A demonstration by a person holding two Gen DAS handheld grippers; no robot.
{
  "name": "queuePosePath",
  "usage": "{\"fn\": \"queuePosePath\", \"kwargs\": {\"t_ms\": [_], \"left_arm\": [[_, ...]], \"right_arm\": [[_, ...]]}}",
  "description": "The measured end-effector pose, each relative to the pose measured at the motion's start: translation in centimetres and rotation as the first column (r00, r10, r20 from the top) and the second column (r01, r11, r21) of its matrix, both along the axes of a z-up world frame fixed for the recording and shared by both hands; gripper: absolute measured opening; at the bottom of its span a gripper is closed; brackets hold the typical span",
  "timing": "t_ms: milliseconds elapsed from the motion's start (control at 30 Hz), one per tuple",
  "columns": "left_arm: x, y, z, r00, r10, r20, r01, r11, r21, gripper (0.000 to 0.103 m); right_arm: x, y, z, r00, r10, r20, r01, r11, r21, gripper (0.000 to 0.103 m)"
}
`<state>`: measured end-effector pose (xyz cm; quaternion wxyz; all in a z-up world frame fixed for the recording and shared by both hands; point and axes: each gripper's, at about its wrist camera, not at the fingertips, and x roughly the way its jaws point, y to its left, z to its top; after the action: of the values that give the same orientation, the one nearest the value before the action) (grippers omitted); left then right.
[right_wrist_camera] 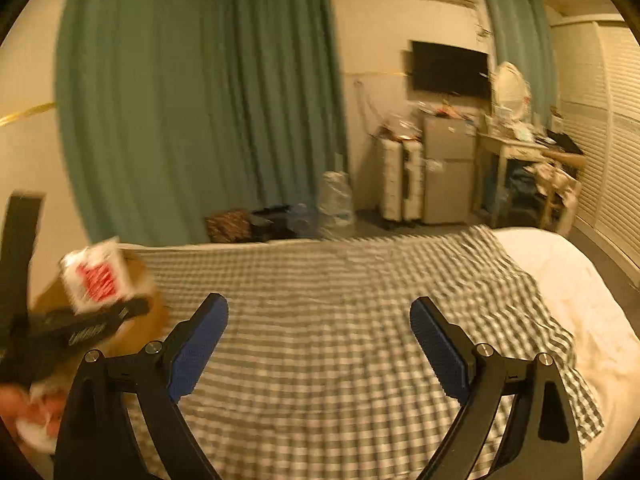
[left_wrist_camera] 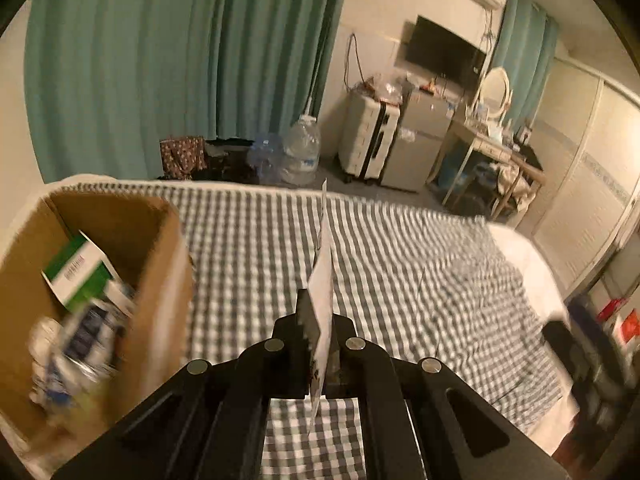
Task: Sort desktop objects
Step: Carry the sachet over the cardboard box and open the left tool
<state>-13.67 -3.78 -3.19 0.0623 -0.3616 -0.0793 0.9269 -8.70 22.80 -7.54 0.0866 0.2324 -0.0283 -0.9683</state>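
Note:
My left gripper (left_wrist_camera: 320, 316) is shut on a thin white packet (left_wrist_camera: 325, 276), seen edge-on, held above the checked cloth just right of the cardboard box (left_wrist_camera: 160, 264). The box holds a green and white carton (left_wrist_camera: 78, 276) and several blurred items. In the right wrist view the same packet (right_wrist_camera: 98, 276) shows white with red print, held by the left gripper (right_wrist_camera: 120, 312) over the box (right_wrist_camera: 148, 280) at far left. My right gripper (right_wrist_camera: 320, 320) is open and empty above the cloth, its blue pads (right_wrist_camera: 198, 350) wide apart.
A grey and white checked cloth (left_wrist_camera: 400, 264) covers the bed, with white bedding (right_wrist_camera: 560, 280) at the right. Beyond the bed are green curtains (left_wrist_camera: 160, 60), water jugs (left_wrist_camera: 300, 152), a suitcase (left_wrist_camera: 368, 140), a small fridge (left_wrist_camera: 420, 144) and a cluttered desk (left_wrist_camera: 500, 152).

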Motion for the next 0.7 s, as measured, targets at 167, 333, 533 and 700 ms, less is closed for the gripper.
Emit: {"fn": "queuePosePath", "kwargs": {"t_ms": [167,333,533,700], "left_arm": [[-0.2,-4.8,4.0,0.999,0.031,-0.035,-0.031,0.999,-0.013,0.002],[0.6,-11.1,4.0,0.995,0.101,0.004,-0.1,0.994,-0.041,0.002],[1.9,-16.9,-0.8,0.987,0.115,0.116,-0.107,0.992,-0.071,0.003],[1.6,-17.4,-1.7,0.984,0.096,0.147,-0.073,0.985,-0.153,0.103]], "right_arm": [[1.8,-4.9,2.5,0.998,0.056,-0.027,-0.055,0.998,0.03,0.093],[1.4,-9.3,3.1,0.996,0.084,0.009,-0.084,0.996,-0.014,0.093],[1.2,-14.3,2.2,0.99,0.134,0.038,-0.135,0.991,0.019,0.093],[1.0,-17.3,1.0,0.985,0.156,0.072,-0.162,0.983,0.085,0.093]]}}
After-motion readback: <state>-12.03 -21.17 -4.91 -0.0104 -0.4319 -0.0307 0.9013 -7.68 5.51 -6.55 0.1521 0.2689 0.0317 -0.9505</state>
